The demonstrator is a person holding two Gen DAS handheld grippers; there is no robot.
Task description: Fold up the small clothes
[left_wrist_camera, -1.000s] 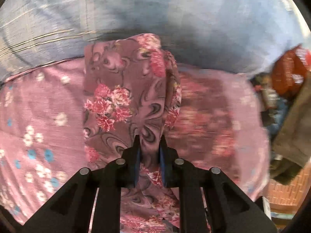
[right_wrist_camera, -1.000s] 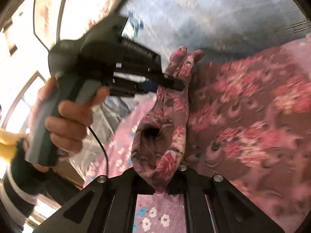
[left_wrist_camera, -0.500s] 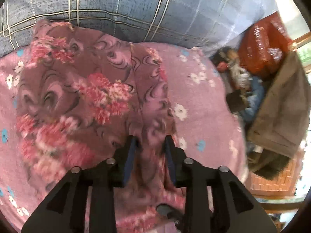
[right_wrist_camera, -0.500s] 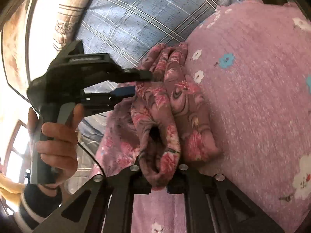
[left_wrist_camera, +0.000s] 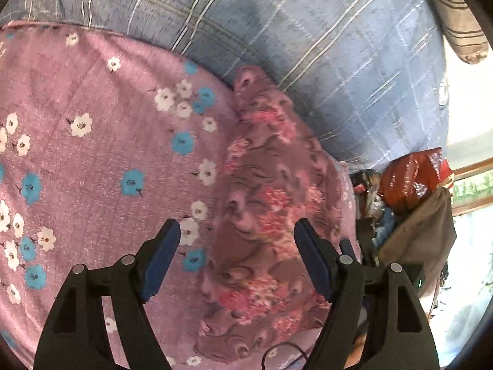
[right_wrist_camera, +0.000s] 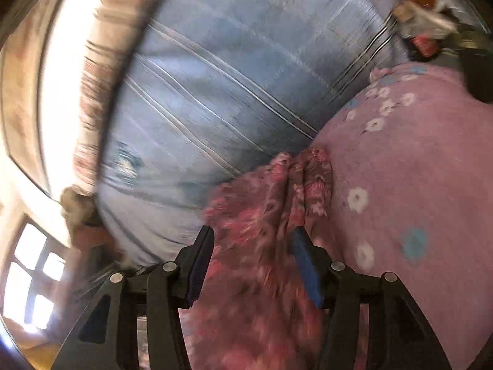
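Observation:
A maroon garment with pink flowers (left_wrist_camera: 268,215) lies folded in a long strip on the pink flowered bedspread (left_wrist_camera: 92,160), its far end against the blue plaid cover. My left gripper (left_wrist_camera: 237,246) is open and empty just above the garment's near part. In the right wrist view, which is blurred, the same garment (right_wrist_camera: 262,246) lies bunched along the edge of the bedspread (right_wrist_camera: 416,185). My right gripper (right_wrist_camera: 252,249) is open, and the cloth lies between and below its jaws, not pinched.
A blue plaid cover (left_wrist_camera: 308,46) rises behind the bedspread and shows in the right wrist view (right_wrist_camera: 231,77) too. A red plastic bag (left_wrist_camera: 409,178) and a brown cloth (left_wrist_camera: 422,234) sit in clutter past the bed's right edge. A striped pillow (left_wrist_camera: 462,24) lies at upper right.
Both grippers have opened and let go of the garment. It was lifted and held folded between them; now it lies on the bedspread and both grippers have drawn back.

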